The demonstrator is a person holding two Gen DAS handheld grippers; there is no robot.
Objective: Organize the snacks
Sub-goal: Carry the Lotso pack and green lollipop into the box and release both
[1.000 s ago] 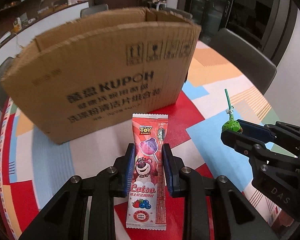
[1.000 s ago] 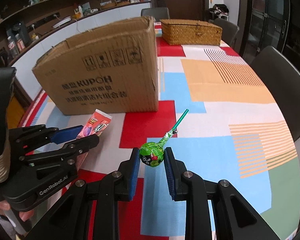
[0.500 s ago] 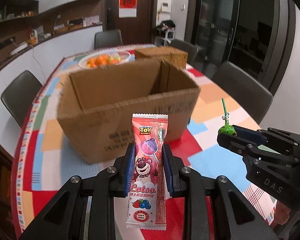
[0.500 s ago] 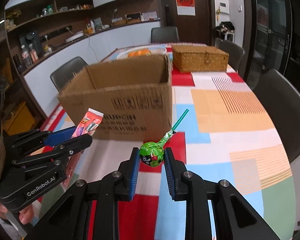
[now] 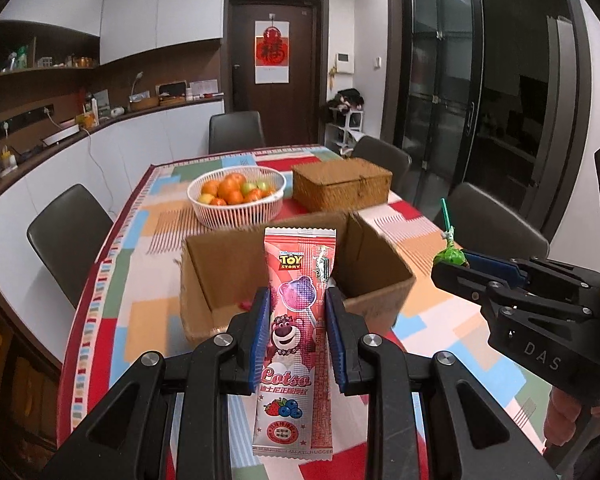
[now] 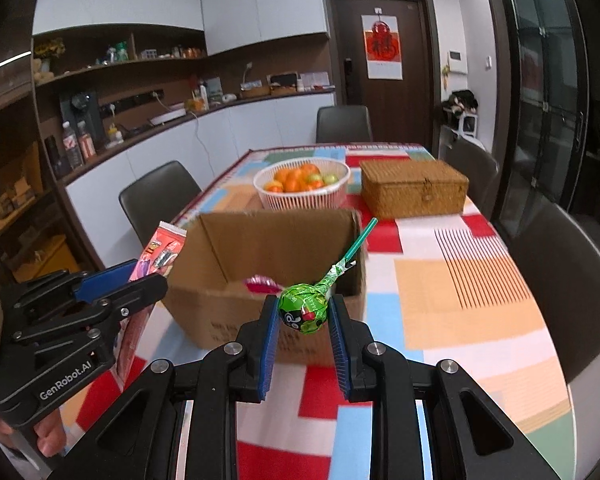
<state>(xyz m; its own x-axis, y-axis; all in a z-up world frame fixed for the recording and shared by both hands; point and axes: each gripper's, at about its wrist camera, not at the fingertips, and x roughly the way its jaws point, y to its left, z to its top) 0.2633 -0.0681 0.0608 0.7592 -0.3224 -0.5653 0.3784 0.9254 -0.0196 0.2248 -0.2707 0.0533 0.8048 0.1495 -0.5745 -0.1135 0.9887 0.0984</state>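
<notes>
box view changed: a second ago you faced its printed side, now you look down into open top from above, something pink already at bottom. judged ready for drop.

left gripper jaws clamped on lotso lollipop packet; right gripper jaws pinch green lollipop, both raised before near wall.

patchwork tablecloth, fruit basket, wicker box; chairs, counter, dark door behind.

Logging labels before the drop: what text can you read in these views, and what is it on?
"TOY STORY": snack packet held in the left claw.
"Lotsa": same packet, lower down; the Chinese lines and round seal below are too small.
"DAS": right claw body.
"GenRobot.AI": left claw body, right wrist view.
Cardboard box print: blurred.
Green lollipop wrapper: unreadable.
Red door poster: one character, unclear.
</notes>
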